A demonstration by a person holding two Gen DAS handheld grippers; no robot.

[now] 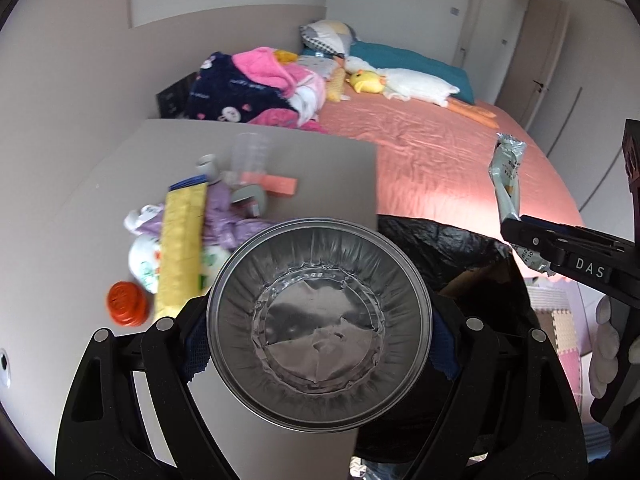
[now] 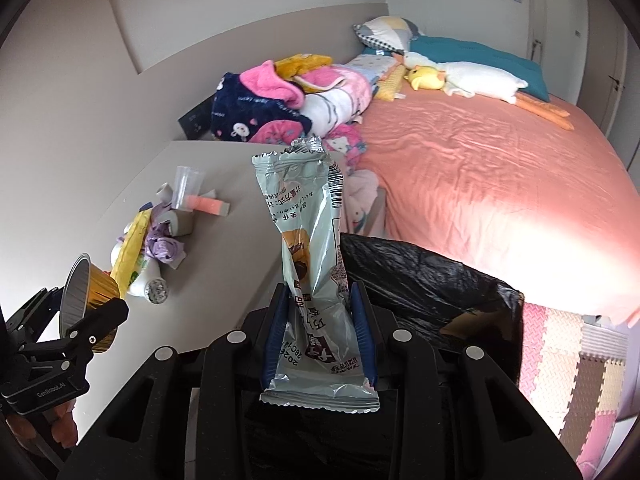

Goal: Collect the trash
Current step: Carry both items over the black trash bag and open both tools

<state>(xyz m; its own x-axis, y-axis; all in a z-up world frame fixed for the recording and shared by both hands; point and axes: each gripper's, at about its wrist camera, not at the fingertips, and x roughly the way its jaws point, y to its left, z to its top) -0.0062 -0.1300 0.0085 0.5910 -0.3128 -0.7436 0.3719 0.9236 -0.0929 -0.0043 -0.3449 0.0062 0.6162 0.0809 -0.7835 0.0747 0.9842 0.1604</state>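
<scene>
Two fisheye views of a bedroom, each looking along a hand-held gripper. In the left wrist view, the left gripper (image 1: 320, 330) is clamped on a foil cup (image 1: 319, 324), whose silver inside faces the camera and hides most of both fingers. Only the right wrist view shows the cup's gold outer wall (image 2: 102, 282), low at the left edge.

The right gripper (image 2: 320, 336) is clamped on a pale green wrapper (image 2: 312, 248), which stands up between its blue pads (image 2: 362, 328); the left view shows only the wrapper's edge (image 1: 506, 184), far right, and part of a gloved hand (image 1: 608, 356) below it.

A bin lined with a black bag (image 2: 420, 276) sits just under both grippers, its near rim cut off by them. It stands between a grey table (image 1: 80, 208) and a pink bed (image 2: 500, 184).

The trash heap (image 1: 188, 224) on the table is blurred in the left view: a yellow pack, purple plastic, an orange cap (image 1: 126, 304) and a clear cup (image 1: 250, 152) can be made out. The table's right half is bare up to its edge.
</scene>
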